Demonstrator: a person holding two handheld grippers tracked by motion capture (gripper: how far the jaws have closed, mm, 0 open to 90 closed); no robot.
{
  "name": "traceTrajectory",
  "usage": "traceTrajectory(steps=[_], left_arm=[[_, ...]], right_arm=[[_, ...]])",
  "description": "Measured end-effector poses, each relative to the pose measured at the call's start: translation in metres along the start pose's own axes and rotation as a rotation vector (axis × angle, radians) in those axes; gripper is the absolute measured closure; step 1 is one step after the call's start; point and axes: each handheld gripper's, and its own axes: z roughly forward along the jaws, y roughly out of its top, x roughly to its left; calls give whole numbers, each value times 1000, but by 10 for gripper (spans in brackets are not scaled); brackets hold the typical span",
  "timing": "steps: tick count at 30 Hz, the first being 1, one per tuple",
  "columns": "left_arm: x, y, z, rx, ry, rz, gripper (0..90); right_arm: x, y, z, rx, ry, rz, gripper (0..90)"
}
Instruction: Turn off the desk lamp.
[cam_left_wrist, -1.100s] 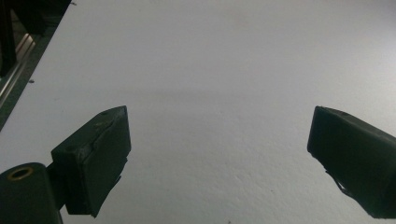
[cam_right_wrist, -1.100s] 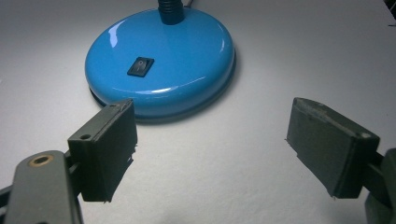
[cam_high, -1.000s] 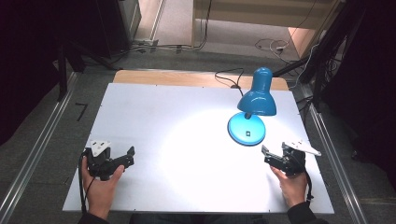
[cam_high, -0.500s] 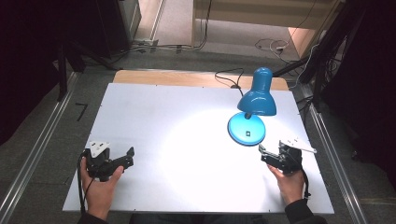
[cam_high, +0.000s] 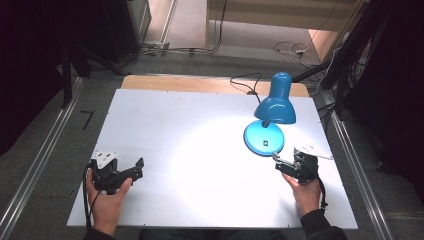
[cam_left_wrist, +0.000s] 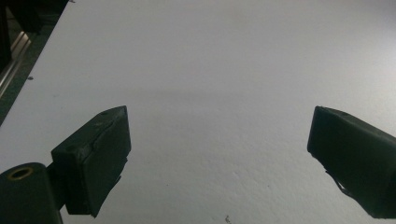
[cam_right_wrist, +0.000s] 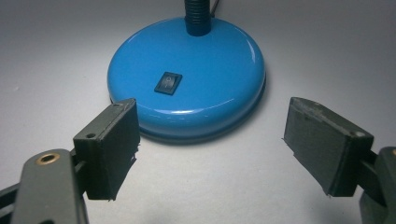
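Jaws of both grippers stand wide apart and hold nothing. White table (cam_high: 165, 125) carries a blue desk lamp (cam_high: 270, 120) at its far right; the lamp is lit and throws a bright pool across the middle of the table. Lamp shade (cam_high: 275, 106), glossy and bell-shaped, tilts down over the round base (cam_right_wrist: 187, 77), which is domed, shiny blue, and joined to the shade by a dark ribbed neck (cam_right_wrist: 197, 16). Right gripper (cam_high: 283, 164) rests just before the base, jaws pointing at it, apart from its rim. Left gripper (cam_high: 134, 168) lies well apart at the near left, over bare table. Small black rocker switch (cam_right_wrist: 168, 82) sits on the near side of the base, roughly midway between neck and rim. Judged step: reaching for the switch. To do it well, one jaw tip should come down squarely on the raised end of the rocker, pressing straight down so the light base does not slide.
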Motion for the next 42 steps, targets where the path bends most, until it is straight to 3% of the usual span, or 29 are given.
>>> traceTrajectory(steps=[12,24,27,33,38,42], left_arm=[[0,0,0,-1,-1,-1,68],[1,0,0,-2,-7,-2,68],[1,0,0,-3,-6,-3,68],[1,0,0,-4,-8,-4,68],[1,0,-1,-6,-6,-7,74],[1,0,-1,-6,-8,-9,74]], right_arm=[[7,4,7,1,10,-7,188],[16,6,19,0,22,-37,284],[18,6,21,-17,33,-40,383],[20,5,28,-40,58,22,638],[22,4,36,-37,39,20,799],[24,2,38,-48,30,5,875]])
